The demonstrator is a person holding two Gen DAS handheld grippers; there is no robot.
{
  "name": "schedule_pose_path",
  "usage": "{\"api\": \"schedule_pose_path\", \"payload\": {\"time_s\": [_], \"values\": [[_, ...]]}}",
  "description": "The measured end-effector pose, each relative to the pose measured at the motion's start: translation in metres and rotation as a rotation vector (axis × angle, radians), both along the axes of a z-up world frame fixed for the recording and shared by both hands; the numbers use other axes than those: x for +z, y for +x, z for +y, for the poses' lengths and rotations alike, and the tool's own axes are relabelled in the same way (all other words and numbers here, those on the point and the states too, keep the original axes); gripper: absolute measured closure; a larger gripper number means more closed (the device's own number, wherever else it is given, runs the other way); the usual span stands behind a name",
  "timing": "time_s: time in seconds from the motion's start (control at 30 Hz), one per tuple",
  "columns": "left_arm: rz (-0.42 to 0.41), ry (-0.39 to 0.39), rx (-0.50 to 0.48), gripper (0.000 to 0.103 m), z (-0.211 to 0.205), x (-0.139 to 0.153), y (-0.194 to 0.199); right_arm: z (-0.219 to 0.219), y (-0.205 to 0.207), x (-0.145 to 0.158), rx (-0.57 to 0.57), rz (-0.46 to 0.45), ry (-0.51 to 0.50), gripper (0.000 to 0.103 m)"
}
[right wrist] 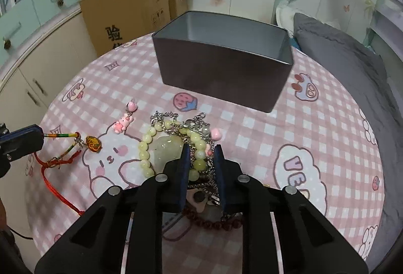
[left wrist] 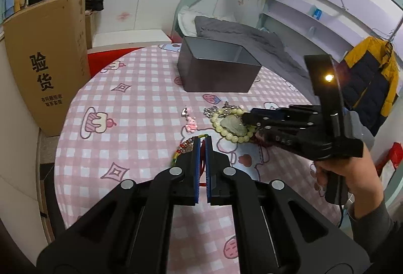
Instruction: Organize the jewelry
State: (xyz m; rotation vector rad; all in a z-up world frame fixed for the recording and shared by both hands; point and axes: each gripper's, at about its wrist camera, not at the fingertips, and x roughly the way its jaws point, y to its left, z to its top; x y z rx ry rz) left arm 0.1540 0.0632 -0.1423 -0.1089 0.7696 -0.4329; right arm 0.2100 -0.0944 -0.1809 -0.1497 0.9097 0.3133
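Observation:
My left gripper (left wrist: 201,141) is shut on a multicoloured cord bracelet (left wrist: 181,150) with a red string and a gold charm (right wrist: 93,144); it hangs from the left gripper (right wrist: 37,138) at the left edge of the right wrist view. My right gripper (right wrist: 201,148) points down into a jewelry pile, its blue pads closed on a pale green bead bracelet (right wrist: 144,148) and a silver chain (right wrist: 161,116). A pale jade pendant (right wrist: 166,150) lies under the beads. A pink bunny charm (right wrist: 123,122) lies apart to the left. An open grey tin box (right wrist: 221,77) stands behind, with nothing seen inside.
A dark red bead bracelet (right wrist: 214,223) lies under my right gripper. The round table has a pink checked cloth (left wrist: 126,97). A cardboard box (left wrist: 47,59) stands off its left edge. A grey pillow (right wrist: 340,47) lies behind the tin on the right. A hand (left wrist: 352,173) holds the right gripper.

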Motion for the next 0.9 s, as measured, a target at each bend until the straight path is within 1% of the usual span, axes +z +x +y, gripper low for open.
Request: {"api": "schedule_pose_path", "payload": {"time_s": [0.07,0.13,0.23,0.47,0.6,0.77,0.9], "values": [[-0.001,-0.005,-0.003,0.099,0.001,0.001,0.0,0.0,-0.001,0.003,0.01,0.0,-0.003,0.095],[-0.01,-0.015,-0.013,0.099,0.0,0.004,0.0,0.001,-0.005,0.006,0.019,-0.011,-0.025,0.095],[-0.028,-0.039,-0.03,0.099,0.001,0.011,0.0,-0.002,-0.012,0.018,0.03,-0.039,-0.011,0.095],[-0.057,-0.086,-0.076,0.099,-0.003,0.028,0.002,-0.01,-0.035,0.063,0.027,-0.127,0.006,0.095],[-0.08,-0.09,-0.093,0.099,-0.012,0.04,0.005,-0.018,-0.045,0.084,0.022,-0.171,0.012,0.095],[-0.13,-0.097,-0.139,0.099,-0.028,0.067,0.019,-0.023,-0.039,0.104,0.025,-0.205,0.047,0.095],[-0.177,-0.065,-0.148,0.099,-0.045,0.091,0.046,-0.028,-0.019,0.118,0.024,-0.235,0.088,0.095]]}}
